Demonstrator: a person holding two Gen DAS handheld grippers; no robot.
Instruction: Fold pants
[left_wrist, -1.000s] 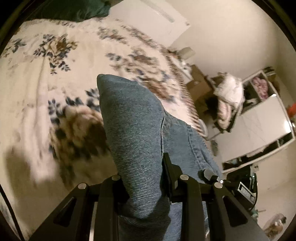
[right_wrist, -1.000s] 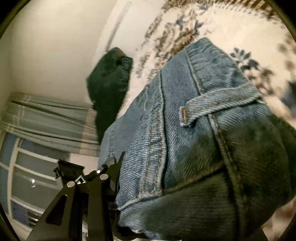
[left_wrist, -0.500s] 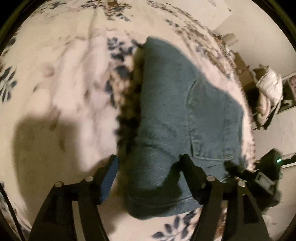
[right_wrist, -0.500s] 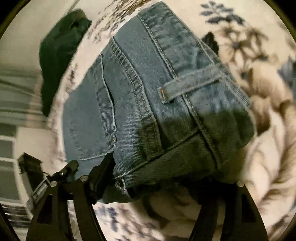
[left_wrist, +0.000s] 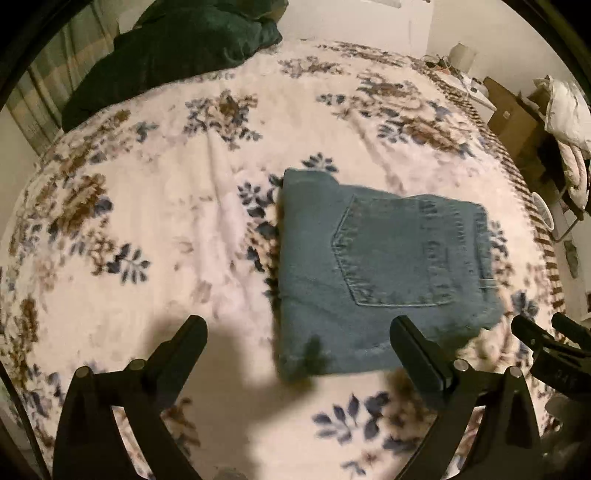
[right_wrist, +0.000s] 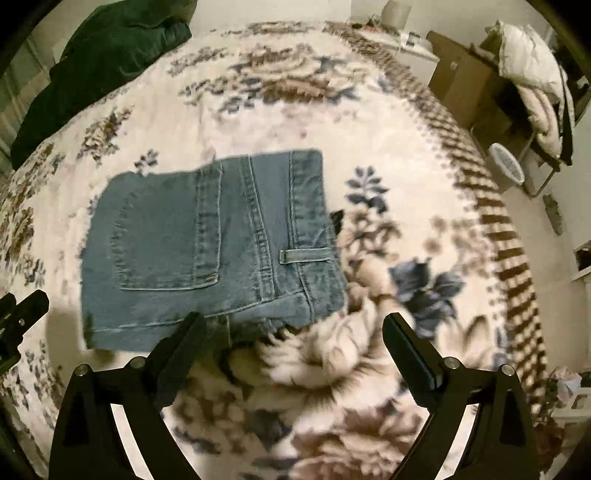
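Flowered bedspread (left_wrist: 155, 229) covers the whole bed, and on it the jeans (left_wrist: 373, 273) lie folded into a compact rectangle, back pocket (left_wrist: 391, 254) up and the waistband with its belt loop (right_wrist: 303, 255) along the right edge.

Denim like this looks heavy for its size and fairly stiff, so the stack should hold its shape and not slide apart; it is neither slippery nor fragile. The thick seams and waistband give the firmest bite (a pinch on a single top layer would likely peel the fold open), so any further hold is best taken across all layers at a near corner or along the folded edge.

Both grippers stand above the bed with their jaws spread wide and nothing between them. From the left gripper (left_wrist: 295, 343), the near edge of the jeans sits just ahead of the gap, toward its right finger (left_wrist: 417, 350). From the right gripper (right_wrist: 291, 336), the bundle lies ahead and to the left, its near right corner close by the left finger (right_wrist: 181, 347).

Beyond the jeans a dark green pillow (left_wrist: 170, 48) rests at the head of the bed, well apart from them. Judging by the neat bundle, the folding looks finished or nearly so.
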